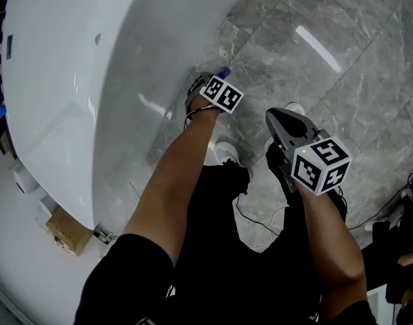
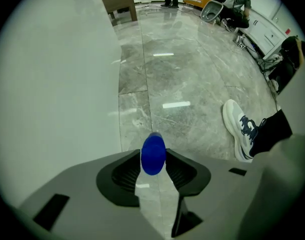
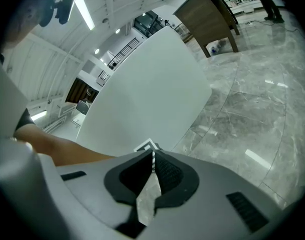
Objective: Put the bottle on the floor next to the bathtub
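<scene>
A white bathtub (image 1: pixel 91 80) fills the left of the head view, on a grey marble floor (image 1: pixel 315 39). My left gripper (image 1: pixel 214 78) is held low at the tub's foot, shut on a bottle of which only the blue cap (image 1: pixel 225 72) shows. In the left gripper view the blue cap (image 2: pixel 153 155) sits pinched between the jaws, with the tub wall (image 2: pixel 57 84) just to the left and the floor below. My right gripper (image 1: pixel 274 117) hangs higher, over the floor to the right. In its own view that gripper (image 3: pixel 152 156) is shut, nothing in it.
The person's white shoe (image 2: pixel 240 129) stands on the floor right of the left gripper. A cardboard box (image 1: pixel 66 230) lies by the tub's near end. Cables (image 1: pixel 389 215) run at the right. A wooden cabinet (image 2: pixel 117 1) and people stand far off.
</scene>
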The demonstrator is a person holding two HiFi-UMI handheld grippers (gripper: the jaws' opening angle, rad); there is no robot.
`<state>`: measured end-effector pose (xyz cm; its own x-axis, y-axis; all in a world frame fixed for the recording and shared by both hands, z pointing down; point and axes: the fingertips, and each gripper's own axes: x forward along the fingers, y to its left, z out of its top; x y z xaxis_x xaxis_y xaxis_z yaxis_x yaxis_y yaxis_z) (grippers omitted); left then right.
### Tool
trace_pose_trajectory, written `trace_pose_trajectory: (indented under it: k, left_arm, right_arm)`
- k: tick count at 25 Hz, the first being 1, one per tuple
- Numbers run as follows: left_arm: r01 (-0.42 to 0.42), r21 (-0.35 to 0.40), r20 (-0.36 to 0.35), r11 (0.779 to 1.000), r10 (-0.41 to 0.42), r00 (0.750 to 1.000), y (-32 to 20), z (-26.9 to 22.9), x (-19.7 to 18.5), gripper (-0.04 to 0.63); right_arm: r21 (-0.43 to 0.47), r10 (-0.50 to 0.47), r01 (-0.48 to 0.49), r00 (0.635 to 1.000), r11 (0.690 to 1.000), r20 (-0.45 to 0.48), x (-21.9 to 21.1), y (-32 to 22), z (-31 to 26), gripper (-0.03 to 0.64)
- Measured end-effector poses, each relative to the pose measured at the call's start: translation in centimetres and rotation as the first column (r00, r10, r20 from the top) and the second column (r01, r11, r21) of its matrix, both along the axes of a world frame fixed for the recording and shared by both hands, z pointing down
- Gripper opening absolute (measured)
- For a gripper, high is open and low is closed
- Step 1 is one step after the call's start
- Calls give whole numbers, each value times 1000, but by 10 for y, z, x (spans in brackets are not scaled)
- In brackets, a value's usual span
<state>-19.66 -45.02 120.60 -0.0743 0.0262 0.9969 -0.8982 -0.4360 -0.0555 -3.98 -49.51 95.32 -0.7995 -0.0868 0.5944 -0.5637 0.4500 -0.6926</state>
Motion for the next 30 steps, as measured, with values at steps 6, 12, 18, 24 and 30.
trace_pose_trajectory:
  k: [6, 12, 18, 24, 30]
  left_arm:
    - [10, 7, -22, 1000, -10, 1000, -1, -70, -10, 166]
    - [43, 39, -47, 998, -42, 998, 10, -157, -20, 164]
    - [192, 80, -147, 978, -179, 973, 24, -246, -8, 139]
    - [306, 63, -330, 950, -269, 905, 67, -349, 8, 73]
    - [310, 118, -474, 943, -221, 852, 110, -461, 23, 20]
  right_arm:
    - [-10, -20, 19, 992, 1000, -123, 9, 27, 4, 38]
    - [40, -83, 87, 992, 995, -91, -11, 47, -78, 38]
    - [118, -108, 117, 991, 986, -82, -20, 46, -161, 38]
    - [134, -105, 106, 994, 985, -18, -34, 66, -250, 38]
    - [218, -92, 64, 988, 974, 123, -44, 75, -362, 38]
